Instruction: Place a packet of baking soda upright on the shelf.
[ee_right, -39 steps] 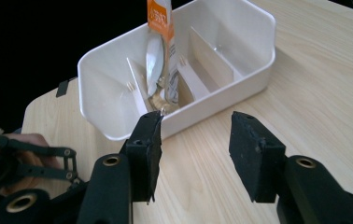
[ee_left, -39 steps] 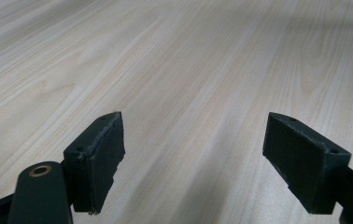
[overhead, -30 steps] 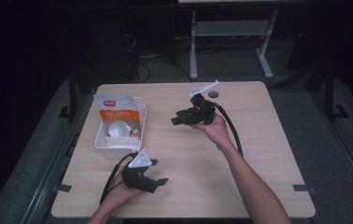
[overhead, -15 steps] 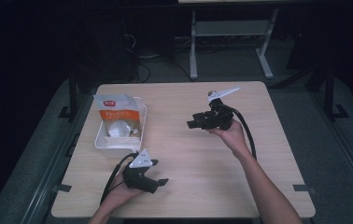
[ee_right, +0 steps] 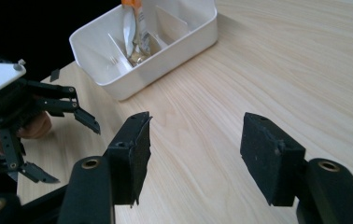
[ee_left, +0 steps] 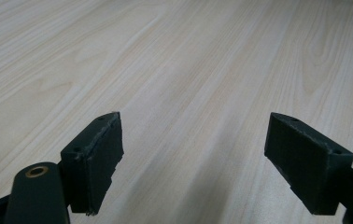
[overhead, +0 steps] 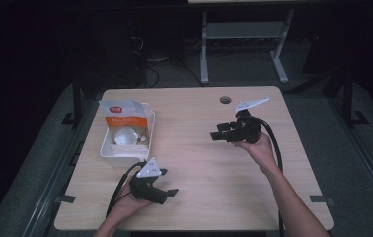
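Worktop (overhead: 199, 163) of pale wood carries a white bin (overhead: 125, 148) near its left edge, with an orange-and-white packet (overhead: 123, 118) standing inside it and bare wood lying between the bin and both grippers. The left gripper (overhead: 167, 193) sits low at the near edge just in front of the bin, its jaws spread wide over empty wood in the left gripper view. The right gripper (overhead: 220, 134) is held above the right half, well apart from the bin and pointing toward it with jaws apart and empty; its own view shows dividers inside the bin.
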`<state>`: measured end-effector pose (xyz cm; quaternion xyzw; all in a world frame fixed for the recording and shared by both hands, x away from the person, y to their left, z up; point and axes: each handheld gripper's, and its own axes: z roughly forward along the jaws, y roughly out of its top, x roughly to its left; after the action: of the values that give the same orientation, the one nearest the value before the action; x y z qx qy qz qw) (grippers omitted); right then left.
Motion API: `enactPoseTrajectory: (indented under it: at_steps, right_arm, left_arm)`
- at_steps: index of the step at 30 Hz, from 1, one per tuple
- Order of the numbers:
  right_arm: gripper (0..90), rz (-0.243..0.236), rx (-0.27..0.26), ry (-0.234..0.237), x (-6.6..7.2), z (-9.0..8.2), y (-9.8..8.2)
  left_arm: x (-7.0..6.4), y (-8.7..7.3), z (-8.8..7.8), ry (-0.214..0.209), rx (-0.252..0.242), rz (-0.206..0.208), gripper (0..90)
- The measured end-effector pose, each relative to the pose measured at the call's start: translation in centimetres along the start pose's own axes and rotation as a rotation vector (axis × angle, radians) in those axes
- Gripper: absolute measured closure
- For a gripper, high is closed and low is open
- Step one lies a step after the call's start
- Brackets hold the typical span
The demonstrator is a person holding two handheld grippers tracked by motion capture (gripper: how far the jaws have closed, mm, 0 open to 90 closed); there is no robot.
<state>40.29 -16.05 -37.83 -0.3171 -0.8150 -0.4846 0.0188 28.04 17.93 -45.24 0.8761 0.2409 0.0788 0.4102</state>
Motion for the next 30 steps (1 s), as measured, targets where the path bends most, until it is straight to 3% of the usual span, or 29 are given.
enactPoseTrajectory:
  at_steps: [30]
  right_arm:
    - [39.4,0.058,-0.011,-0.023,0.0,-4.1,-5.1]
  left_arm:
    - [0.3,0.0,-0.1,0.008,-0.01,-0.02,17.1]
